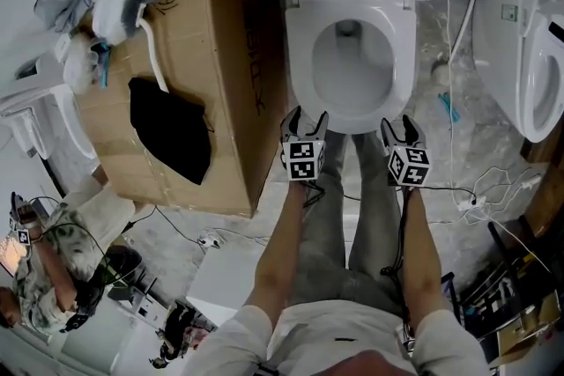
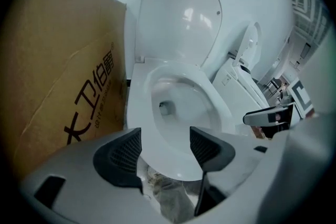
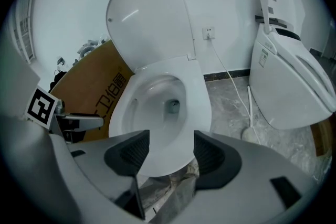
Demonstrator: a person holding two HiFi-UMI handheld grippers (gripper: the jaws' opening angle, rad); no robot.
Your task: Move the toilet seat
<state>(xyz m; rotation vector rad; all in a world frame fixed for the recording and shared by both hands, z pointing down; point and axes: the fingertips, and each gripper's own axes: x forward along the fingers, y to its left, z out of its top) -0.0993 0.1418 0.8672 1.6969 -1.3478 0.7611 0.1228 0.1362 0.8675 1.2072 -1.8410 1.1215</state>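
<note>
Both spread and empty, left gripper (image 1: 306, 119) and right gripper (image 1: 398, 129) hang centre frame before the toilet seat (image 1: 304, 57): approach step, rim pinch likely next

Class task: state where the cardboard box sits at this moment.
In the head view, the cardboard box lies on the left, close beside the toilet.

The person wears a white short-sleeved shirt (image 1: 264, 335) and grey trousers (image 1: 348, 216). The left gripper (image 1: 306, 119) and right gripper (image 1: 398, 128) are pale grey with dark ribbed fingers (image 2: 123, 150). Each bears a cube (image 1: 302, 159) of black-and-white square markers. A black cable (image 1: 402, 229) trails from the right one toward 6 o'clock.
</note>
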